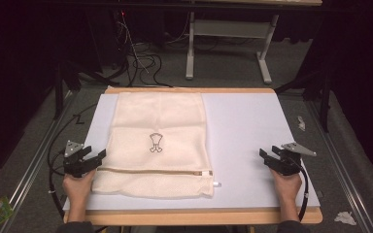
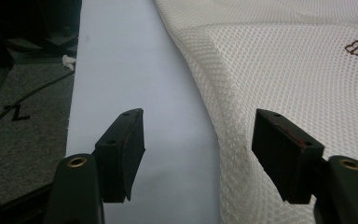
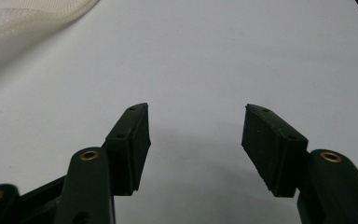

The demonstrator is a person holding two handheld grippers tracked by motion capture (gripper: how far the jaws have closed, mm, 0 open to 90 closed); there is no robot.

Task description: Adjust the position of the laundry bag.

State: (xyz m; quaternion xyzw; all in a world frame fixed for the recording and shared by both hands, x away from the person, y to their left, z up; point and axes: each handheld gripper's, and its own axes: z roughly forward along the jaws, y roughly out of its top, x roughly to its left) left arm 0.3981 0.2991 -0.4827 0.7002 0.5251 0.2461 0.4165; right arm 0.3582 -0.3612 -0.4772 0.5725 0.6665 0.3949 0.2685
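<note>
At the far left of the high view, the left gripper [image 1: 98,156] rests low near the left edge of the white surface [image 1: 245,141], held in the person's left hand [image 1: 76,187], with its grey three-cornered plate on top and a black cable trailing off behind it. Its jaws stand wide apart and grip nothing; in the left gripper view the left gripper [image 2: 198,149] straddles the bag's edge, one jaw over bare surface [image 2: 121,70] and the other over the mesh, neither visibly pressing on it. Just to the right lies the mesh laundry bag [image 1: 158,145], cream-coloured and flat on the left half of the surface, running from the far edge toward the person. A small dark emblem [image 1: 156,143] sits near its middle, and a zipper [image 1: 155,171] runs across its near end, the white pull [image 1: 216,184] poking out at the bag's near right corner. In the left gripper view the mesh laundry bag [image 2: 284,65] shows its open weave and a folded hem along its left side. Farther right the surface is bare white. At the right side, well apart from the bag, the right gripper [image 1: 262,154] is held in the person's right hand [image 1: 286,187], jaws pointing toward the bag. In the right gripper view the right gripper [image 3: 196,135] has its jaws spread fully, empty, over plain surface [image 3: 214,56], with a corner of the mesh laundry bag [image 3: 23,23] at the upper left.
</note>
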